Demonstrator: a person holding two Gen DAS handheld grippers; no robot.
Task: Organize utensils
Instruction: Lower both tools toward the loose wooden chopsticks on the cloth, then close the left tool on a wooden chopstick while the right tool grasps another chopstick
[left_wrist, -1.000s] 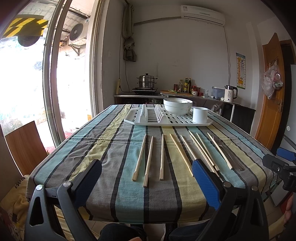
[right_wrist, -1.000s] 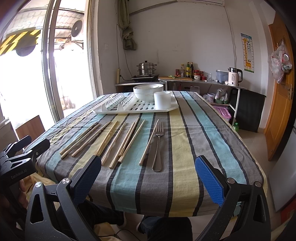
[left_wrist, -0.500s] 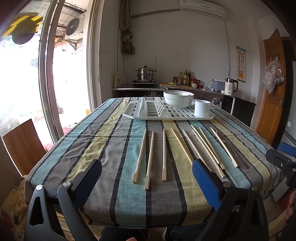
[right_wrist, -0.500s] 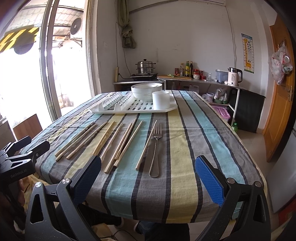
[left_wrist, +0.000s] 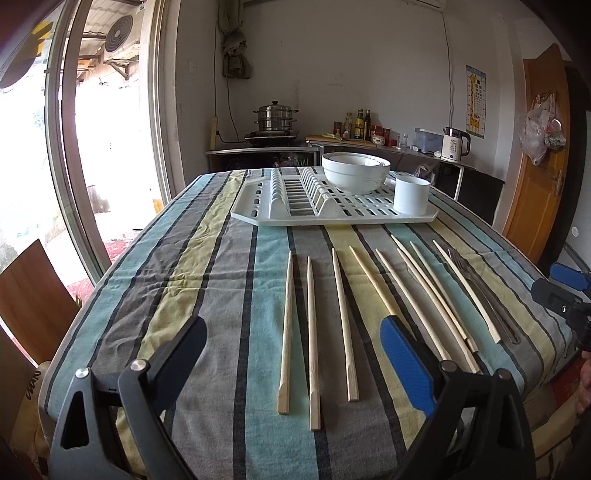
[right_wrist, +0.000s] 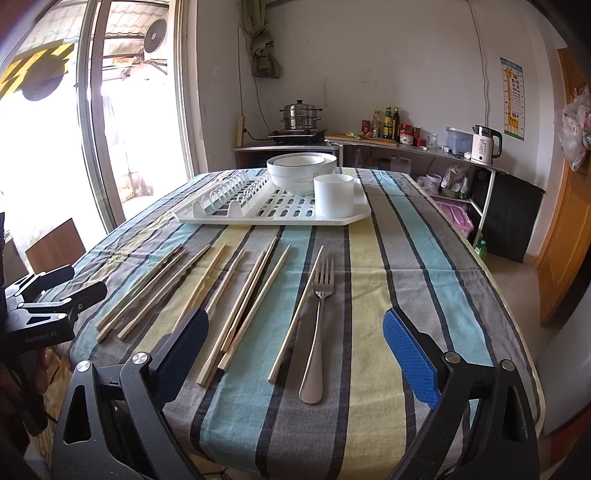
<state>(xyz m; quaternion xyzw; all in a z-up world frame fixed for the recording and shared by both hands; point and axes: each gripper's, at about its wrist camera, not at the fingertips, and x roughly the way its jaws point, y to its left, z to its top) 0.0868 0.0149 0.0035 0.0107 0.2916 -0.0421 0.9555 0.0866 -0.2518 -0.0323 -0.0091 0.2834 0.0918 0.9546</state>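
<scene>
A striped table (left_wrist: 229, 280) is seen from its near edge. Wooden chopsticks (left_wrist: 312, 343) are laid in a loose row near that edge, with a metal fork (right_wrist: 317, 325) at the row's right end. A white drying rack (right_wrist: 273, 210), carrying bowls (right_wrist: 301, 173) and a cup (right_wrist: 333, 195), is set toward the far edge. The left gripper (left_wrist: 293, 365) and the right gripper (right_wrist: 295, 363) are held wide apart above the near edge, jaws closing slightly, nothing gripped.

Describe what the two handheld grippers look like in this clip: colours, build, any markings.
Both are black plastic frames with triangular cut-outs and silver pivot bolts. On the left gripper and the right gripper alike, the left pad is dark navy and the right pad is bright blue, both textured. In the right wrist view, the left gripper's body bears small pale lettering, too small to read surely. No cables or sleeves show.
</scene>
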